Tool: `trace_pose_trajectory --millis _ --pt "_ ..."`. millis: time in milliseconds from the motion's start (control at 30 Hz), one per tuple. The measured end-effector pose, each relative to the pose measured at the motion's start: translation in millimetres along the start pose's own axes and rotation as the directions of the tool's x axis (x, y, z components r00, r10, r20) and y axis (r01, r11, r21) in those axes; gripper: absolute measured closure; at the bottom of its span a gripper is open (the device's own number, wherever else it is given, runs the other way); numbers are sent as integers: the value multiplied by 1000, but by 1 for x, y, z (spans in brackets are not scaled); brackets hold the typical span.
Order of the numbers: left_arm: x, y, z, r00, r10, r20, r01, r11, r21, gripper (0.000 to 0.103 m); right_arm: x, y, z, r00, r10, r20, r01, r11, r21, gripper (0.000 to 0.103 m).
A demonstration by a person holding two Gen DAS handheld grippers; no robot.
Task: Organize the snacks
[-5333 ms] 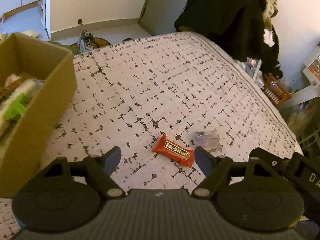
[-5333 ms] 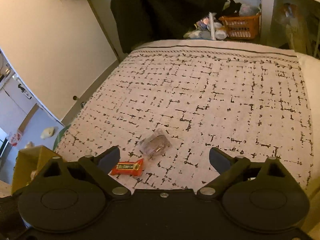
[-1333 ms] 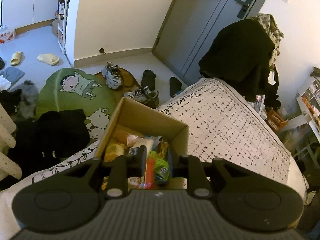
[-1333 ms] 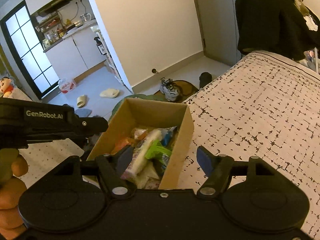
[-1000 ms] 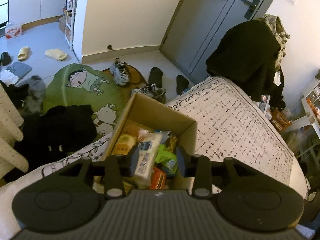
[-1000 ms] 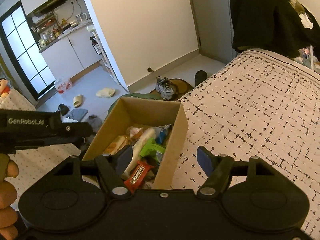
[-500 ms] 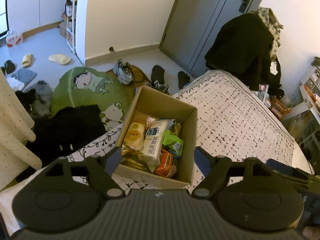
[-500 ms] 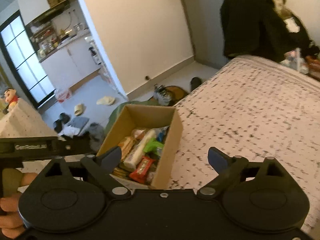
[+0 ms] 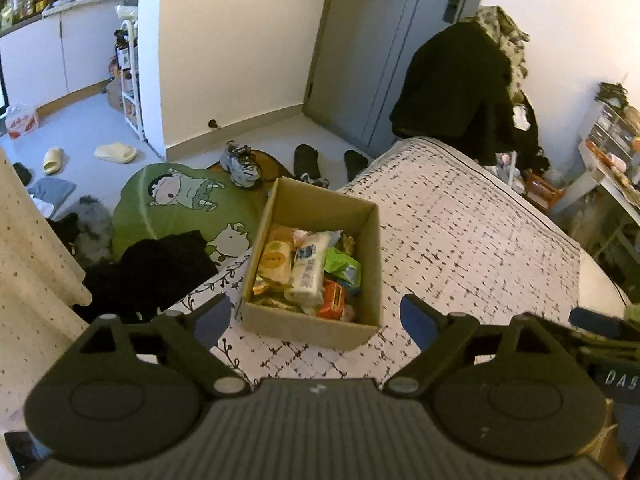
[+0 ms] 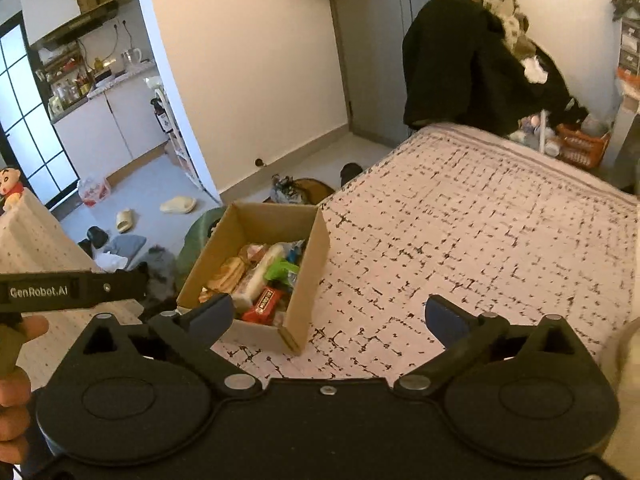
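Note:
An open cardboard box (image 9: 370, 256) (image 10: 306, 276) sits on the patterned bed cover near the bed's corner. Several snacks fill it, among them a red-orange bar (image 9: 331, 299) (image 10: 266, 300), a white packet (image 9: 308, 270) and a green packet (image 9: 341, 265). My left gripper (image 9: 316, 320) hangs open and empty above and in front of the box. My right gripper (image 10: 328, 316) is also open and empty, held high over the bed cover beside the box. The left gripper's body (image 10: 72, 289) and a hand (image 10: 16, 364) show at the left of the right wrist view.
The bed cover (image 9: 472, 240) stretches to the right of the box. On the floor beyond the bed lie a green cartoon mat (image 9: 176, 204), shoes (image 9: 240, 162) and dark clothes (image 9: 152, 268). A dark coat (image 9: 460, 88) hangs by the door. An orange basket (image 10: 580, 146) stands at the far right.
My left gripper opened and let the red-orange bar fall into the box. Both grippers then rose and drew back, so the box looks smaller and farther.

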State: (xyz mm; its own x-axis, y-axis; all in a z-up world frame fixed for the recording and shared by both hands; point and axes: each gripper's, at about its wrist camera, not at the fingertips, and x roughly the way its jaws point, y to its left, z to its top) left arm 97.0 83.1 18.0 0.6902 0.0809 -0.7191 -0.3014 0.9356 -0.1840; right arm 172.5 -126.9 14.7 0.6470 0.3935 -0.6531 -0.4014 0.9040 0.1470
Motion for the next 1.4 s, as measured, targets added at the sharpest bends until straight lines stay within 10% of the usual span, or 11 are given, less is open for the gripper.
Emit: trace_pose_trajectory --millis 1400 --pt "-81 -5 -48 994 5 113 -14 997 81 0 -102 -15 -66 996 -36 77 33 999 35 0"
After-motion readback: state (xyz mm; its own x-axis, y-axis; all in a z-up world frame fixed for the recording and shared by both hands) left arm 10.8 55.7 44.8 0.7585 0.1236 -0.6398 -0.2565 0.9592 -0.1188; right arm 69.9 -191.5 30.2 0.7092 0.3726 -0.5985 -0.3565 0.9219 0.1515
